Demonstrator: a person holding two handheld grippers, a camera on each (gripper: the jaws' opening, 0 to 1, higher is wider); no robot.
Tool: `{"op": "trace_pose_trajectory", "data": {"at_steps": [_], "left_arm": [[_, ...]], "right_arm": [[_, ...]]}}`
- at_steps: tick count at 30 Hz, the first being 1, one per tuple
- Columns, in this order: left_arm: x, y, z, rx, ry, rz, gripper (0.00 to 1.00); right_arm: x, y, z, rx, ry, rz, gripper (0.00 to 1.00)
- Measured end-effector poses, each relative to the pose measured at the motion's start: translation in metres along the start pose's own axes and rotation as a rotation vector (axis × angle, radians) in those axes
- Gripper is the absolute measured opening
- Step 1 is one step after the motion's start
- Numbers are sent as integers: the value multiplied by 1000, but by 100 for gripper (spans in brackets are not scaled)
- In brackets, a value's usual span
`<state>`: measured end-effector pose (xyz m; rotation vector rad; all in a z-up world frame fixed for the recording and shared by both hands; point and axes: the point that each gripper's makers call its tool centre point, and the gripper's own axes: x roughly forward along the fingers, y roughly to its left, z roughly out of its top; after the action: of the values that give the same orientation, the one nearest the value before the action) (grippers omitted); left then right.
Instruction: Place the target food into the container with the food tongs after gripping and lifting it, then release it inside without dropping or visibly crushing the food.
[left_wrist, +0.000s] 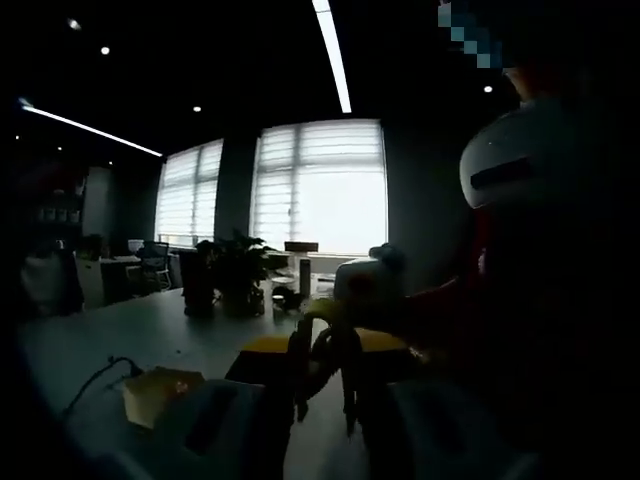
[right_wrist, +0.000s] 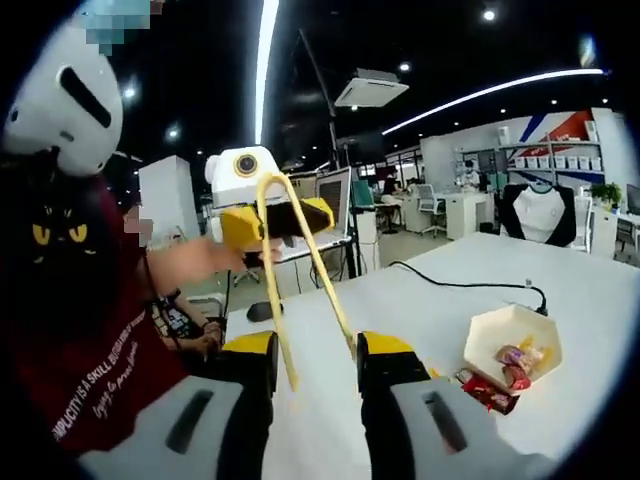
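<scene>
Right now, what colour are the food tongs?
Yellow. The food tongs show best in the right gripper view, standing up between that tool's jaws.

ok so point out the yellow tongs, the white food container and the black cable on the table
yellow plastic food tongs (right_wrist: 312, 268), right gripper view, right arm of the tongs
white paper food container (right_wrist: 492, 338), right gripper view, near rim
black cable (right_wrist: 460, 284), right gripper view, mid-run on white table

The food tongs (right_wrist: 300, 280) are pale yellow, and the right gripper (right_wrist: 318, 362) holding them has yellow pads over black jaws on a light grey body. The container (right_wrist: 508, 345) is cream, holding red and yellow wrapped food (right_wrist: 518, 362), on a white tabletop (right_wrist: 440, 300) crossed by a black cable (right_wrist: 470, 284). The person's shirt (right_wrist: 90, 370) is dark red with white lettering and a black cat face with yellow eyes.
</scene>
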<state>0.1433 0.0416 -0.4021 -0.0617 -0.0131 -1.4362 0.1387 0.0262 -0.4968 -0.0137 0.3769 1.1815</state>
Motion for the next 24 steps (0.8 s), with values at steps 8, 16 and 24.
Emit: {"op": "trace_pose_trajectory", "data": {"at_steps": [8, 16, 24], "left_arm": [[-17, 23, -11, -49, -6, 104, 21], [2, 3, -11, -122, -63, -23, 22], [7, -1, -7, -105, -47, -38, 22]], "right_arm": [[-22, -13, 3, 61, -102, -120, 30], [-27, -3, 45, 153, -287, -54, 18], [-17, 19, 69, 132, -329, 14, 23]]}}
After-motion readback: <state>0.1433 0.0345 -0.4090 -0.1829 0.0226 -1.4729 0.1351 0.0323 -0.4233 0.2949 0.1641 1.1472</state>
